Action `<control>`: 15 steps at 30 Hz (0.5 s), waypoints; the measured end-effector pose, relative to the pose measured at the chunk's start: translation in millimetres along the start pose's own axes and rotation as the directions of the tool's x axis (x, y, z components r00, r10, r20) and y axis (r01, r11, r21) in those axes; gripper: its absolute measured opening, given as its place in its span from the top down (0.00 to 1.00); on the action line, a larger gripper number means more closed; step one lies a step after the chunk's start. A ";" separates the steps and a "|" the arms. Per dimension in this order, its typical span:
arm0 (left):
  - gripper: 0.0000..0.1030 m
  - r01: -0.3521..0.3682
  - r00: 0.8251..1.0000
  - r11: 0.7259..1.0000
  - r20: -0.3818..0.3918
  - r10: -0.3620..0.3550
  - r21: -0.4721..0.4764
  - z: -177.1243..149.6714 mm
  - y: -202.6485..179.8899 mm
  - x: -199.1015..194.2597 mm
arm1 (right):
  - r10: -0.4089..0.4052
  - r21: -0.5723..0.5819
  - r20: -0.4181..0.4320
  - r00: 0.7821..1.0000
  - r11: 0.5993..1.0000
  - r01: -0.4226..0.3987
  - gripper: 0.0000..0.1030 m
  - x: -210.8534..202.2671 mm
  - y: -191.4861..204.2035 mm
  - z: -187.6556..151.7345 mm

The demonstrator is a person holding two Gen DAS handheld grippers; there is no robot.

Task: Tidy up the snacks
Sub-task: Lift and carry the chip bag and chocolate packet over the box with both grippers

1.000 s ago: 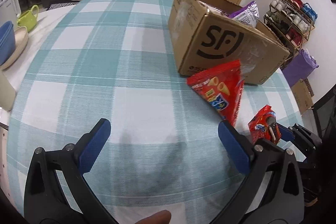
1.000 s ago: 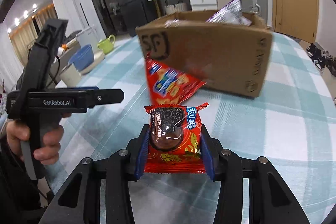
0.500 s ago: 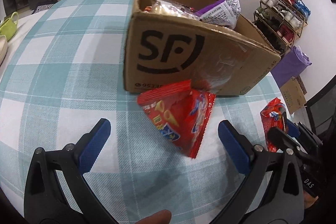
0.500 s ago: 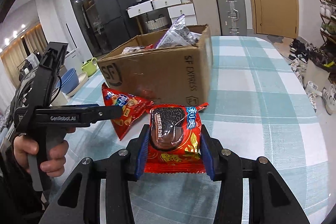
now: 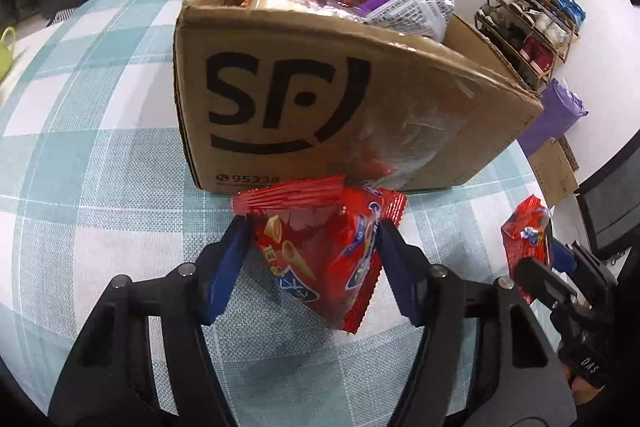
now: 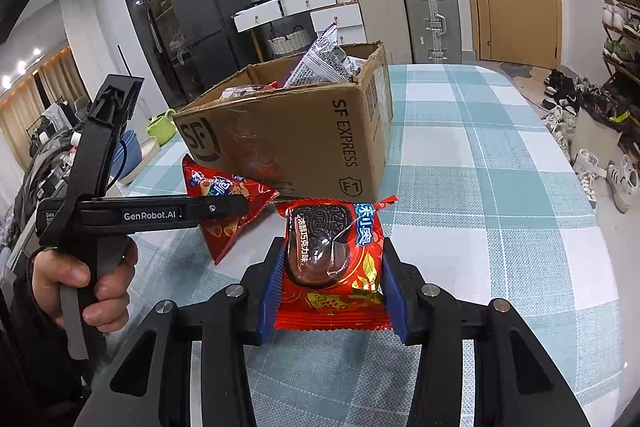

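Left tool (image 5: 312,227) just closing, red snack bag (image 5: 320,259) between

A red triangular snack bag (image 5: 320,251) printed with cone crisps leans against the near wall of an open cardboard box (image 5: 304,99) stuffed with packets. Right of it, a red chocolate-cookie packet (image 6: 332,259) sits upright.
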State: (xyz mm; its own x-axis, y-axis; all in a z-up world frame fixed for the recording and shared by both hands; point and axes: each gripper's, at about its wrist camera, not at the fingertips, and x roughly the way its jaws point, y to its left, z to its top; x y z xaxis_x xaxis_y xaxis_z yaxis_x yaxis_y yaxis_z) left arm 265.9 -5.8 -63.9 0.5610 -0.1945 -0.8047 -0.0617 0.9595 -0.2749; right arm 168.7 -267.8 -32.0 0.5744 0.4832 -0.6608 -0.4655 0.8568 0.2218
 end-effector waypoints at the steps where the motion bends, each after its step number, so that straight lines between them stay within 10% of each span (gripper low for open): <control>1: 0.45 0.009 1.000 1.000 0.003 -0.009 -0.006 -0.4 1.1 -0.2 | 0.001 -0.001 -0.001 1.000 1.000 -0.001 0.57 0.3 0.8 0.0; 15: 0.52 0.037 0.994 0.998 0.098 -0.043 0.059 -16.8 -6.4 -46.8 | 0.029 -0.021 0.031 0.999 0.999 -0.028 0.57 -10.8 18.4 5.5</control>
State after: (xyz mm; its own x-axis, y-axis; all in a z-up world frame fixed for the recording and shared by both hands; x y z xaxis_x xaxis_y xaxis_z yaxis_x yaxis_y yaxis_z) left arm 226.2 -6.3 -33.3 0.6411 -0.2144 -0.7369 0.0078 0.9620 -0.2730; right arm 157.7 -256.3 -16.9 0.5811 0.5129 -0.6319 -0.4954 0.8389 0.2254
